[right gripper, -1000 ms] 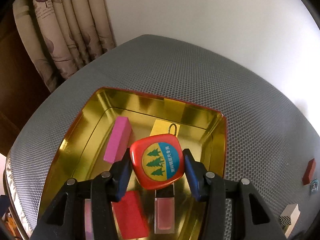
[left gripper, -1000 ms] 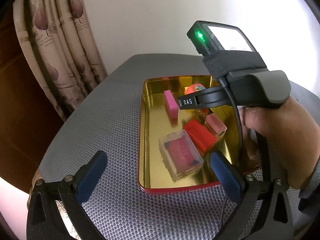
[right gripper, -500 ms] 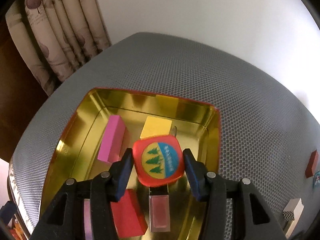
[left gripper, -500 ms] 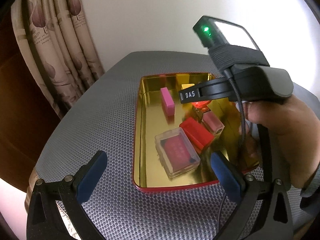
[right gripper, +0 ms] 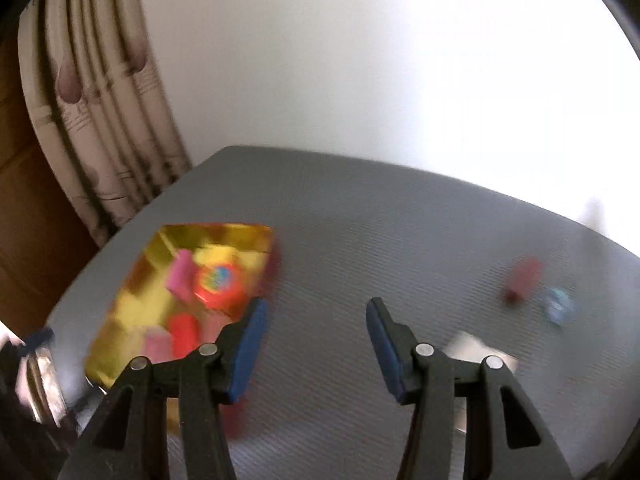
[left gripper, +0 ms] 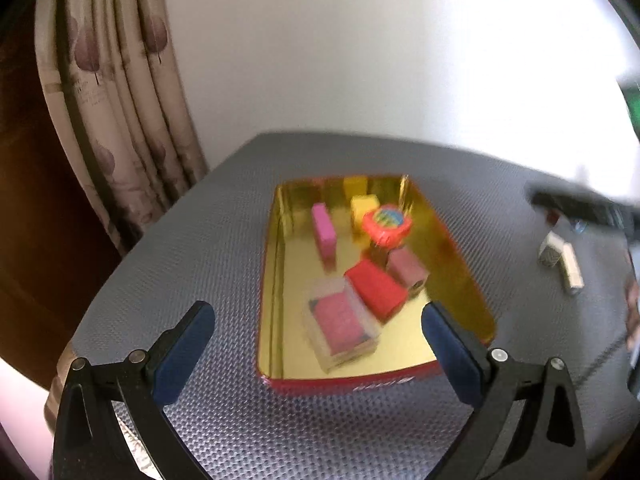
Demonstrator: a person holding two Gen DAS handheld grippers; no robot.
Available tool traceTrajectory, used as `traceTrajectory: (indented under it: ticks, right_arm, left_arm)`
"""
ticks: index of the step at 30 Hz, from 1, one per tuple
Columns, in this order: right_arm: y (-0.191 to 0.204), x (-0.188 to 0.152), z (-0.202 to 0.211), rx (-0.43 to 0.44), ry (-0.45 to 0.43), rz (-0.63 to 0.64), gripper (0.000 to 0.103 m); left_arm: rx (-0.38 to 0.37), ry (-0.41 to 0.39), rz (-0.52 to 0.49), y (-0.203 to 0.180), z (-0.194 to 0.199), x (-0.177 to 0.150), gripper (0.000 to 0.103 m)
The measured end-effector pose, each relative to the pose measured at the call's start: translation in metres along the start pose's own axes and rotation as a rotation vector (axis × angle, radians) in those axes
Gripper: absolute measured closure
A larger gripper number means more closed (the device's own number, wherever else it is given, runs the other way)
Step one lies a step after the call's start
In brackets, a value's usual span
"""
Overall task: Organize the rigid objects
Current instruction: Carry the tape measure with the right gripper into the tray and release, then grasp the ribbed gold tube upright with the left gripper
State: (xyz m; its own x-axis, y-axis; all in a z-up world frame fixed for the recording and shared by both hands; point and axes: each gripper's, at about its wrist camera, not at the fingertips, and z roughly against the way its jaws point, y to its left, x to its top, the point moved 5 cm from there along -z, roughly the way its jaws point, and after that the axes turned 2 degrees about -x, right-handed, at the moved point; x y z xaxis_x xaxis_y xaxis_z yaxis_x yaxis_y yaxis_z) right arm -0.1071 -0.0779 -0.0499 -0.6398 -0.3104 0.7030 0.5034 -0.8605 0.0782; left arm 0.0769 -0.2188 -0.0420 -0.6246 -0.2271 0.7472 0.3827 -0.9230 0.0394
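Observation:
A gold tin tray (left gripper: 460, 276) with a red rim sits on the grey table. In it lie a red rounded box with a tree logo (left gripper: 386, 222), a yellow block (left gripper: 362, 206), a pink block (left gripper: 323, 230), a red block (left gripper: 376, 292), a pink tube (left gripper: 406, 268) and a clear case (left gripper: 340, 328). My left gripper (left gripper: 316, 350) is open and empty, in front of the tray. My right gripper (right gripper: 316, 340) is open and empty, to the right of the tray (right gripper: 132, 284); the red box (right gripper: 218, 284) lies in the tray.
White blocks (left gripper: 560, 260) lie on the table right of the tray. In the blurred right wrist view a dark red piece (right gripper: 522, 280), a small bluish thing (right gripper: 558, 304) and a white block (right gripper: 476, 350) lie on the table. A curtain (left gripper: 120, 120) hangs at the left.
My right gripper let go of the red logo box, which now lies in the tray, opened, and swung away to the right. The left gripper stayed open and pulled back a little.

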Motion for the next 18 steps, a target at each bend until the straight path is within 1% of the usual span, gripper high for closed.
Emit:
traceTrajectory:
  ticks: [1,2,3,4,6,7,9,10,13,14,16,18]
  right_arm:
    - [-0.027,-0.012,0.011,-0.043,0.009,-0.030,0.047]
    - [-0.044,-0.022,0.016,-0.065,0.018,-0.054,0.047]
    - [-0.071,-0.039,0.026,-0.090,0.028,-0.099,0.047]
    - [-0.087,-0.051,0.031,-0.105,0.032,-0.127,0.047]
    - [-0.127,-0.079,0.048,-0.167,0.033,-0.198,0.046]
    - [-0.143,-0.090,0.055,-0.185,0.031,-0.220,0.046]
    - [-0.166,-0.107,0.066,-0.214,0.024,-0.254,0.046]
    - [-0.170,-0.112,0.068,-0.219,0.020,-0.265,0.046]
    - [-0.189,-0.128,0.074,-0.210,0.008,-0.337,0.046]
    - [-0.193,-0.132,0.074,-0.197,0.005,-0.360,0.046]
    - [-0.190,-0.134,0.071,-0.188,-0.001,-0.372,0.046]
    - [-0.193,-0.137,0.074,-0.170,-0.010,-0.373,0.046]
  left_arm:
    - [-0.023,-0.019,0.007,-0.005,0.004,0.002,0.001]
    - [-0.052,-0.034,0.012,-0.013,0.008,0.004,0.001]
    - [-0.065,-0.036,0.011,-0.020,0.010,0.006,0.001]
    - [-0.082,-0.030,0.001,-0.032,0.011,0.007,0.001]
    - [-0.137,-0.018,-0.055,-0.064,0.012,0.009,0.001]
    - [-0.169,-0.007,-0.089,-0.085,0.010,0.011,0.001]
    - [-0.236,0.012,-0.126,-0.121,0.006,0.013,0.001]
    - [-0.266,0.019,-0.142,-0.141,0.002,0.015,0.001]
    - [-0.326,0.034,-0.195,-0.192,-0.011,0.019,0.001]
    - [-0.331,0.047,-0.214,-0.208,-0.019,0.020,0.001]
    - [-0.336,0.073,-0.240,-0.235,-0.034,0.021,0.002]
    - [-0.363,0.096,-0.250,-0.258,-0.049,0.021,0.004]
